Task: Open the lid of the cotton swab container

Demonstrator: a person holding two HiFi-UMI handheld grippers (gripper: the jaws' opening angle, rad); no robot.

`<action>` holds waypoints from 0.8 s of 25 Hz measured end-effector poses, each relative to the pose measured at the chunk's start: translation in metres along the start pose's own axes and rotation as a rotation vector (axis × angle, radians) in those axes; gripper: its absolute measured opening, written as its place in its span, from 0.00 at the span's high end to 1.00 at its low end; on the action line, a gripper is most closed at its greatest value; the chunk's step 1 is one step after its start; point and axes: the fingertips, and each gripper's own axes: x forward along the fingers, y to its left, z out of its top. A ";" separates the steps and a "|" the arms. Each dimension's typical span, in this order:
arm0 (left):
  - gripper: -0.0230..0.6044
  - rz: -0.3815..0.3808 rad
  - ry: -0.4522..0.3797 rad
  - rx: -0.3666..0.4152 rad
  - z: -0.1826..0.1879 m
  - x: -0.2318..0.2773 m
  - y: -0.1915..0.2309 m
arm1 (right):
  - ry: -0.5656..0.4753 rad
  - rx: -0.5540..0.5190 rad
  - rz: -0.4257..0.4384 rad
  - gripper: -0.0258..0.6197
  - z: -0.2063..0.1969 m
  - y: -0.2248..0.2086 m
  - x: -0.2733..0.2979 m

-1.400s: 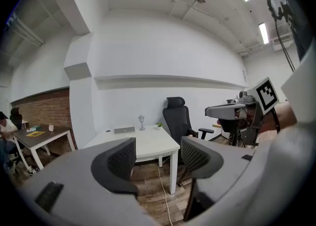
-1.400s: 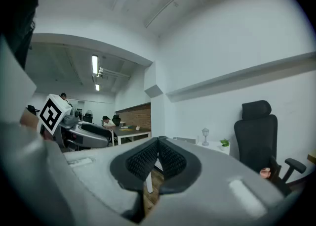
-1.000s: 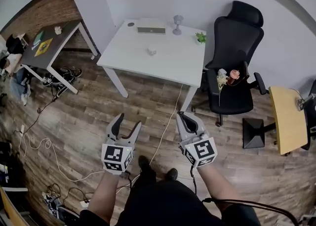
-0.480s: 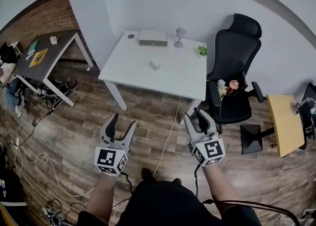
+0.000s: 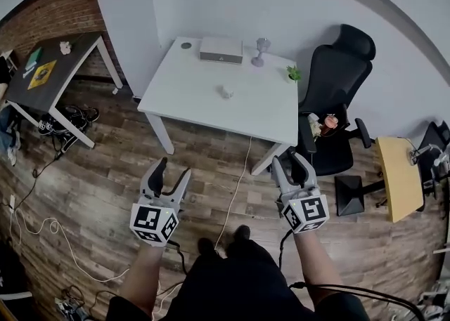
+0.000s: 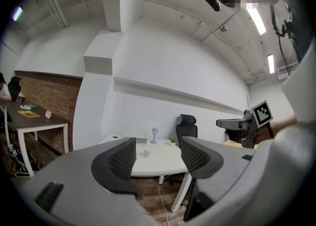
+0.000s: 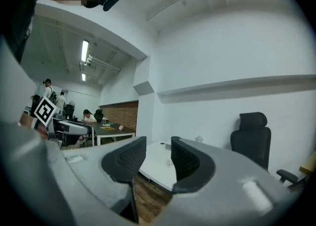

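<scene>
Plenty of wooden floor (image 5: 105, 186) is lying between the person and the white counter (image 5: 190, 102), which is standing against the wall with a black office chair (image 5: 337, 102) crowding its right corner. Both arms are reaching out level, well short of the counter. The left hand-held gripper (image 5: 174, 167) is showing wide-spread jaws with nothing between them. The right hand-held gripper (image 5: 288, 159) is carrying a narrower gap, its jaws having just been opening, and is also gripping nothing.

A grey box (image 5: 221, 50), a small lamp-shaped ornament (image 5: 261, 51) and a potted plant (image 5: 293, 73) are lining the counter's far edge. The cotton swab container (image 5: 226, 92), tiny and white, is sitting alone near the middle, its lid apparently not yet touched.

Risk is likely coming from that smallness. A light container may be sliding or tipping if one jaw is meeting it first, and prying the lid without the other hand-held gripper steadying the body could be sending it across the top. A white cable (image 5: 235, 186) is trailing across the floor on the walking line and could be catching a foot.

Room is looking generous along the counter's near edge and all round the container. The chair side is looking tighter for the right arm.
</scene>
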 end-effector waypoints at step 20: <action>0.52 0.205 0.022 0.071 0.033 0.122 0.073 | 0.030 0.160 0.200 0.72 -0.047 -0.064 0.195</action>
